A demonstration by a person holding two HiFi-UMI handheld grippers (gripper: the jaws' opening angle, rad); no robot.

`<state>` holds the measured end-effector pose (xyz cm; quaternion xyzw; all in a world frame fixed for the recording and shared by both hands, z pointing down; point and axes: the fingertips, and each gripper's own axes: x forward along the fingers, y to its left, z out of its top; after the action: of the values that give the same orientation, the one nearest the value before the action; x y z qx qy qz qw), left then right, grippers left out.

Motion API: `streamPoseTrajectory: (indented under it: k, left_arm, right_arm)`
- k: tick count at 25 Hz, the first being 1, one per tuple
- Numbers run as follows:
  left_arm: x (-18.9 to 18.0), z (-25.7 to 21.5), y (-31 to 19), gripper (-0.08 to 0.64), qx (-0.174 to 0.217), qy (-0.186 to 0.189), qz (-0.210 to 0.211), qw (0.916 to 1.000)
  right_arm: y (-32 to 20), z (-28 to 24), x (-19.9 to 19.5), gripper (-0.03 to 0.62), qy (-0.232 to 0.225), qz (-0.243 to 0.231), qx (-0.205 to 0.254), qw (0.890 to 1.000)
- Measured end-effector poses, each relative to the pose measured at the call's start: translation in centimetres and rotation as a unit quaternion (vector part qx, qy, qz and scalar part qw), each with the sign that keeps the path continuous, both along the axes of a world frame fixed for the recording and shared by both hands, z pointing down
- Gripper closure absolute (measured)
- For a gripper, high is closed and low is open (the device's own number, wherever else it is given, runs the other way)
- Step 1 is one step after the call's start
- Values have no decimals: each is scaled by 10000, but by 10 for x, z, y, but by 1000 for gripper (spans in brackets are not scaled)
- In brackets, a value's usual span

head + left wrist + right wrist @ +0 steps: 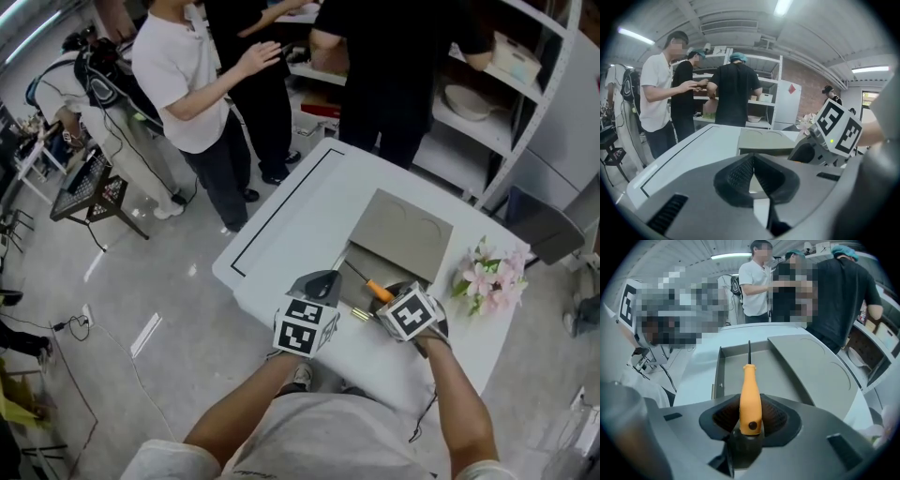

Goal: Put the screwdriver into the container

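Right claw [750,414] clenched on the screwdriver [750,397] by its orange handle.
Shaft pointed over the open near end of the grey container [403,234], near the bench [300,216] far edge; left claw [752,174] pressed together, empty.

A white table [309,220], edged with a thin black line [281,211], stretches ahead of the left gripper's fingers [740,176] and the right gripper's fingers [780,418]. A small brass piece [361,314] lies on it between the two pairs. Pink flowers [489,277] lie off to the right of the right pair. Well beyond the fingertips, a person in a white shirt [183,75] and two people in black [394,66] stand by grey shelves [525,103].
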<state>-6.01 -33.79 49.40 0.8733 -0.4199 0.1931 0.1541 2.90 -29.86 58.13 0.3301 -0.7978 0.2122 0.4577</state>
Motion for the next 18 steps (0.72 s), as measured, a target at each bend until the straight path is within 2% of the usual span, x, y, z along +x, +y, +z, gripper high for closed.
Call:
streamPoseTrajectory:
  k: [11, 15, 18]
  left_arm:
    - [2, 7, -6, 554, -57, -34, 183, 9998]
    - [3, 8, -7, 554, -67, -42, 201, 9998]
    - [2, 8, -8, 554, -71, -36, 195, 9998]
  right_arm:
    - [-3, 18, 1, 469, 320, -87, -276, 9991]
    - [-6, 21, 4, 468, 574, -185, -209, 9980]
    - [-5, 22, 5, 466, 579, -172, -250, 9979]
